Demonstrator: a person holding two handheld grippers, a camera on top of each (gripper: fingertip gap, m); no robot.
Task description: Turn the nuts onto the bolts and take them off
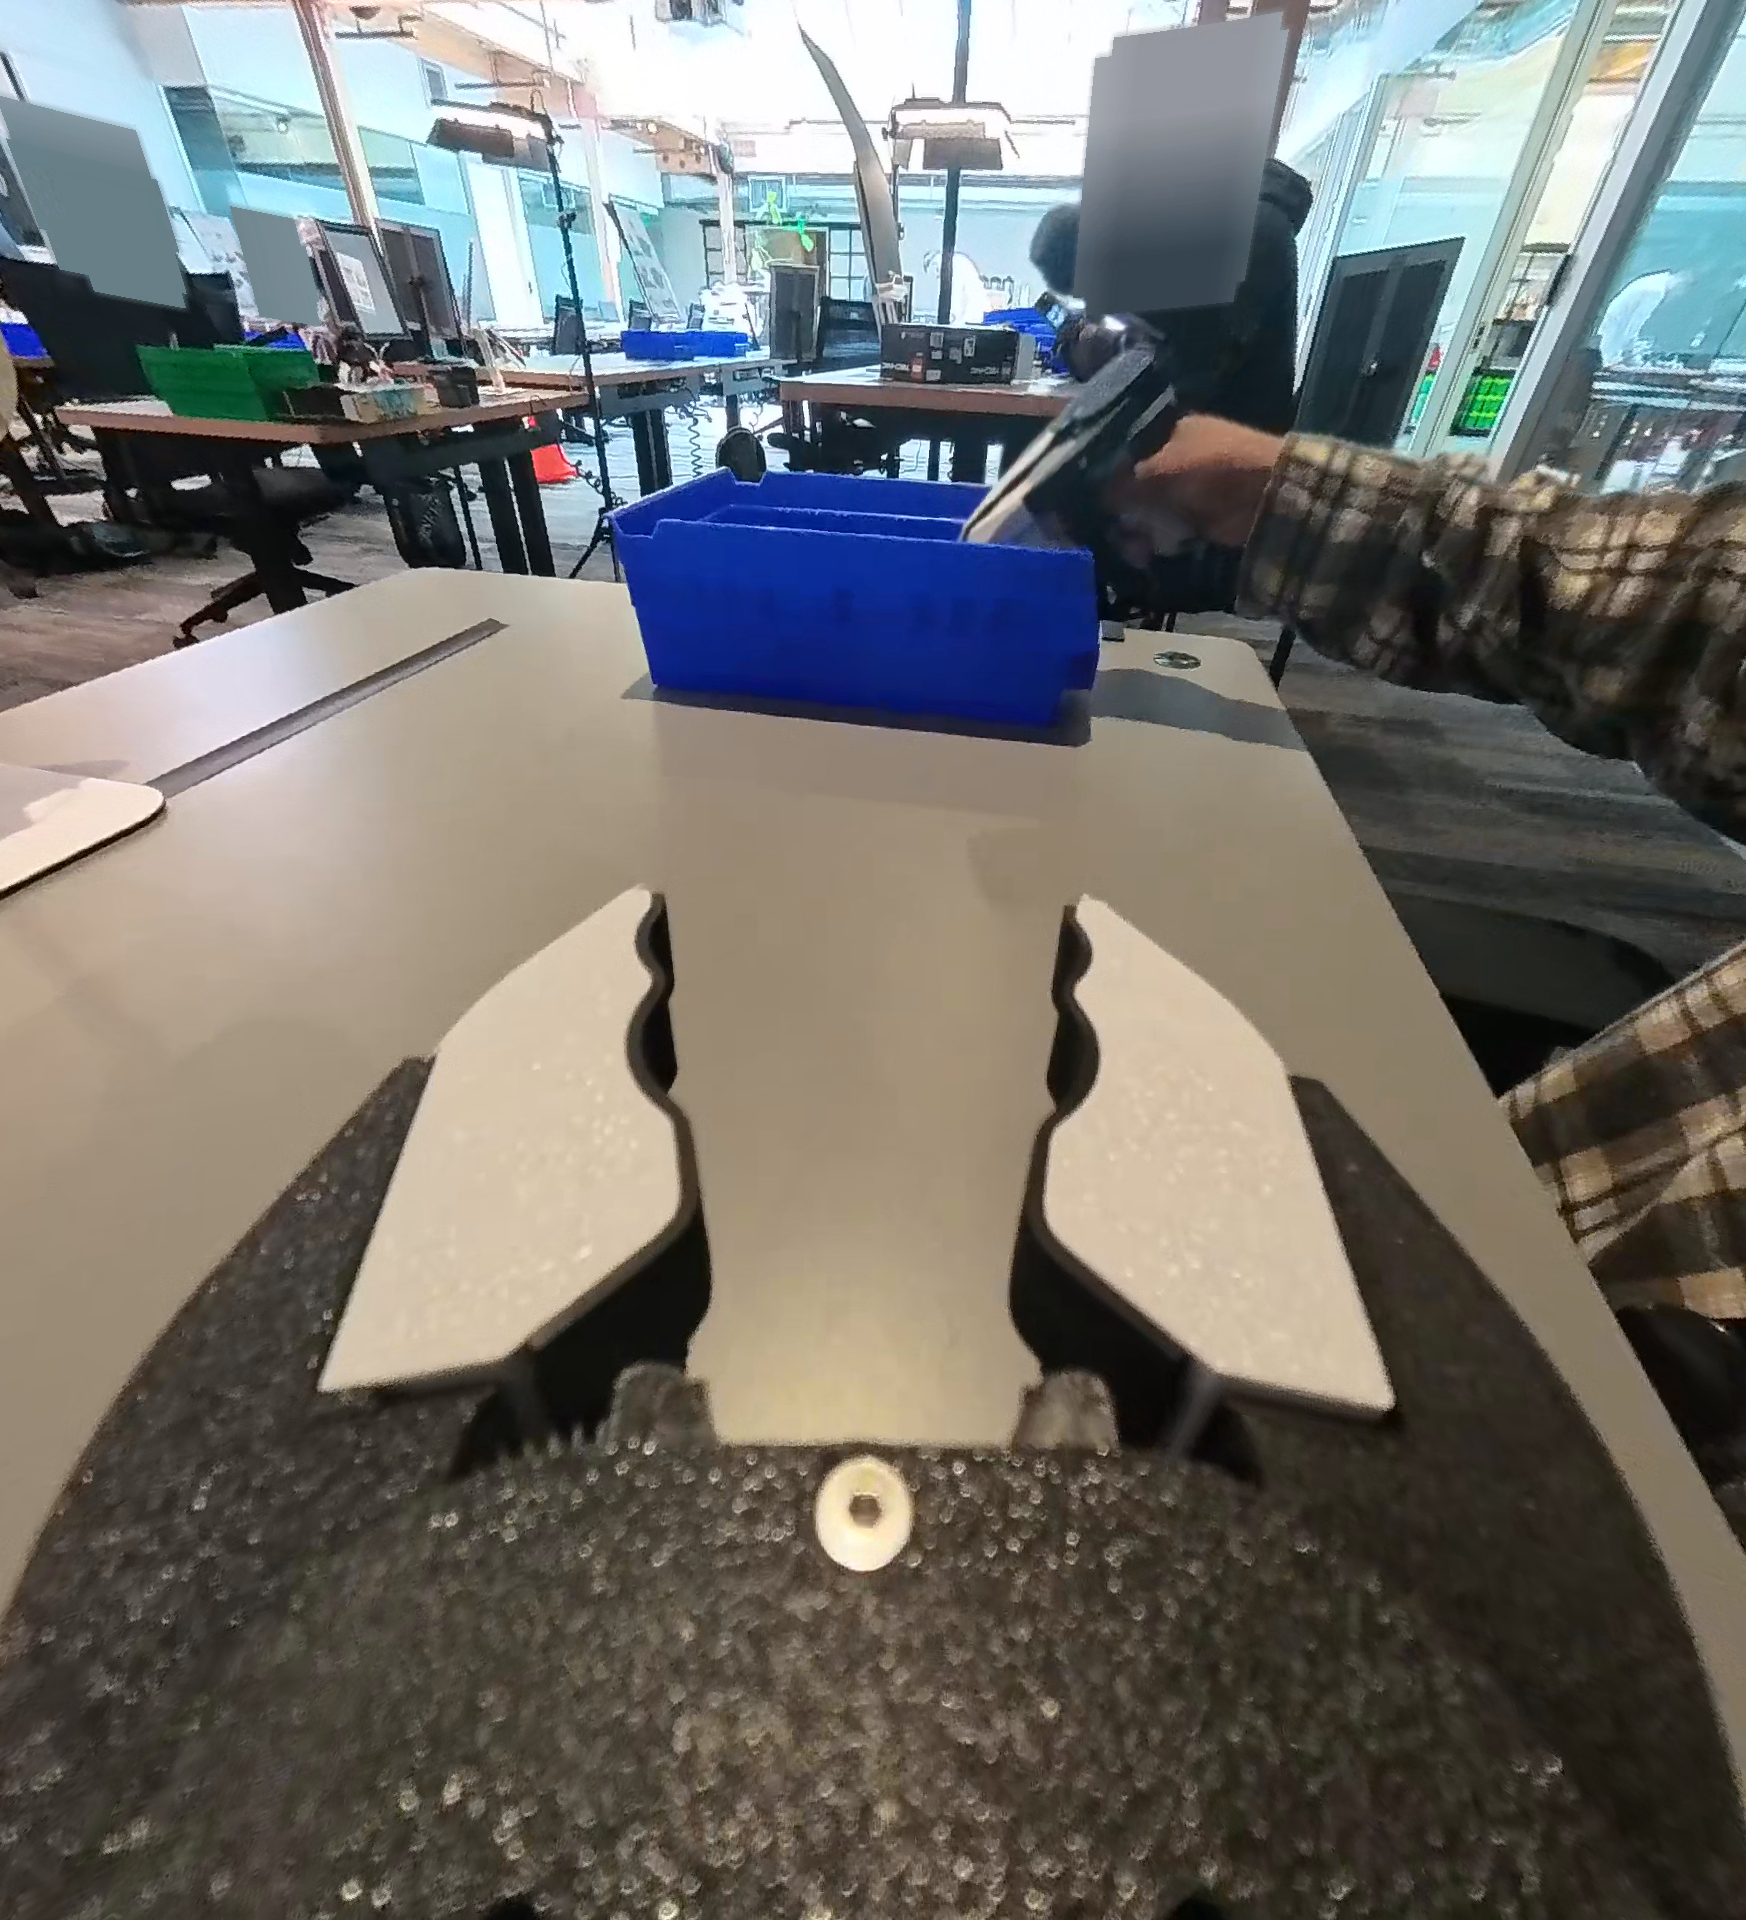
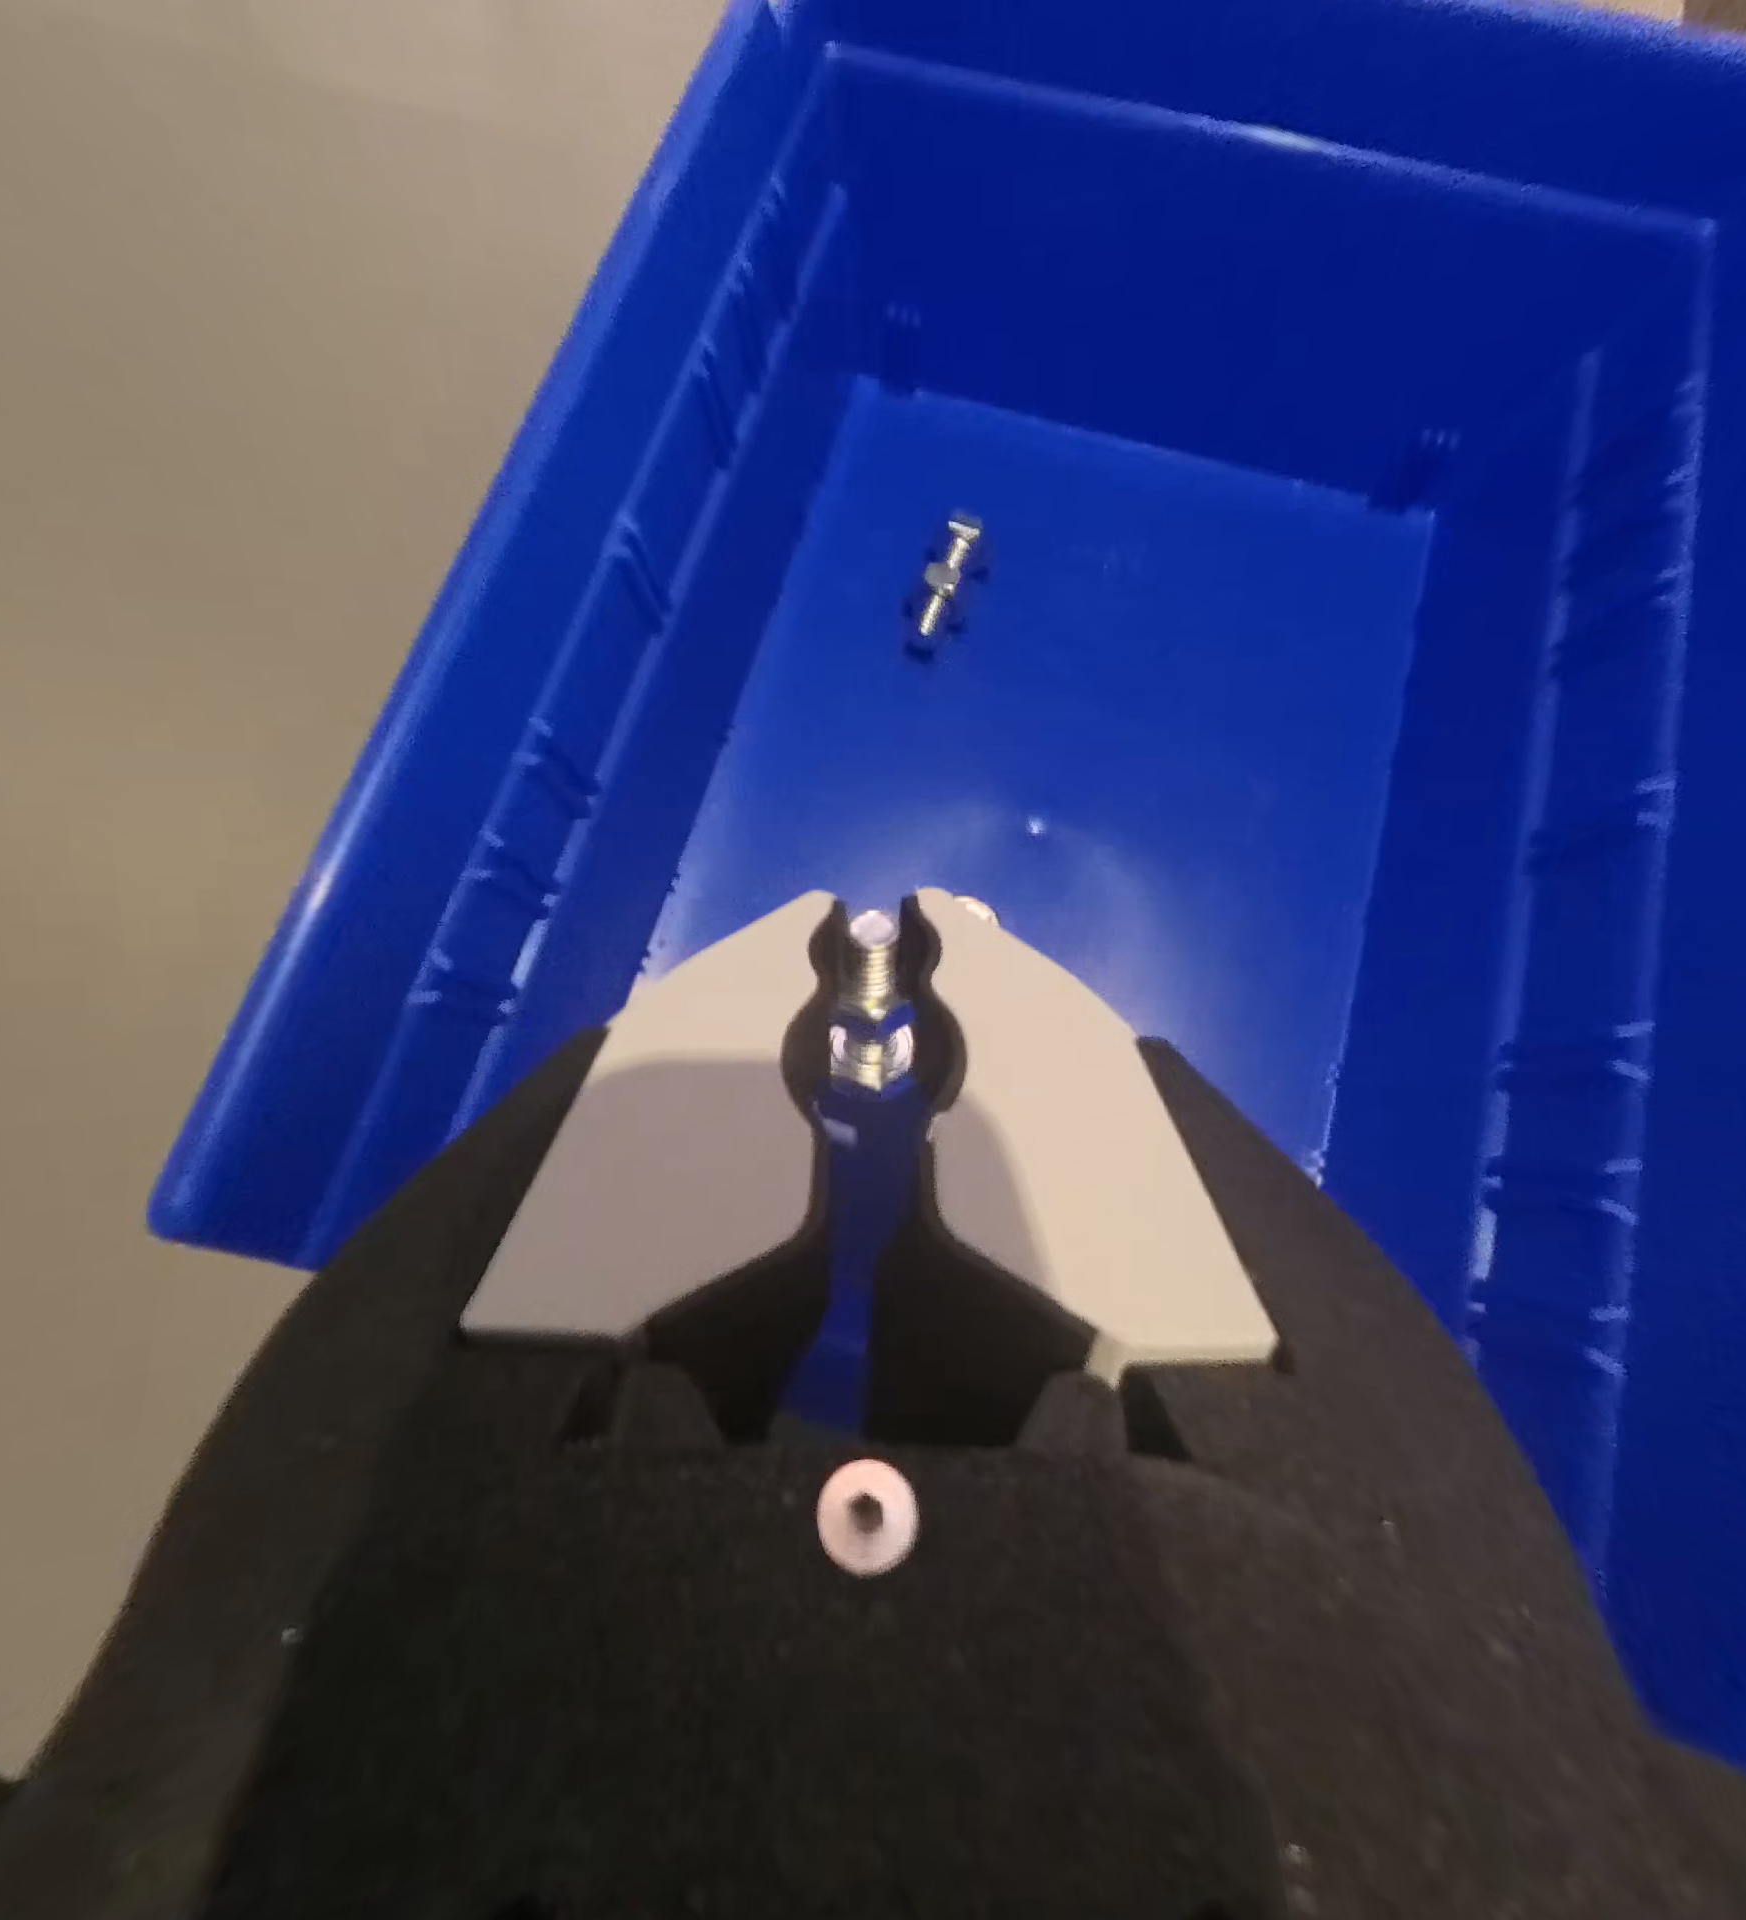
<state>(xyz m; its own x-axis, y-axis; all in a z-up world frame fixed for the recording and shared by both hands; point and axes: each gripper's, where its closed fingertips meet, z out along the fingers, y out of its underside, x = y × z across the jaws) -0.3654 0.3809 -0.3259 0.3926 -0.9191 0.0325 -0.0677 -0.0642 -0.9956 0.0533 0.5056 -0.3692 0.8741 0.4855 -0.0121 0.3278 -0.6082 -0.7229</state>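
While clamped lengthwise, the bolt (image 2: 870, 987) points forward into the bin (image 2: 1212, 343).

Blue bin (image 2: 578, 644) edges cropped, blurred

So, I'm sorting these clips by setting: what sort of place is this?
Probably a shared lab or workshop in an open-plan office: rows of desks with monitors, parts bins like the blue bin on the grey table, and glass partition walls.

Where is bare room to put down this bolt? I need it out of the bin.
The grey table is bare between the blue bin and the open left hand-held gripper. The white pad takes the left edge. The bin floor is mostly bare too, except one bolt.
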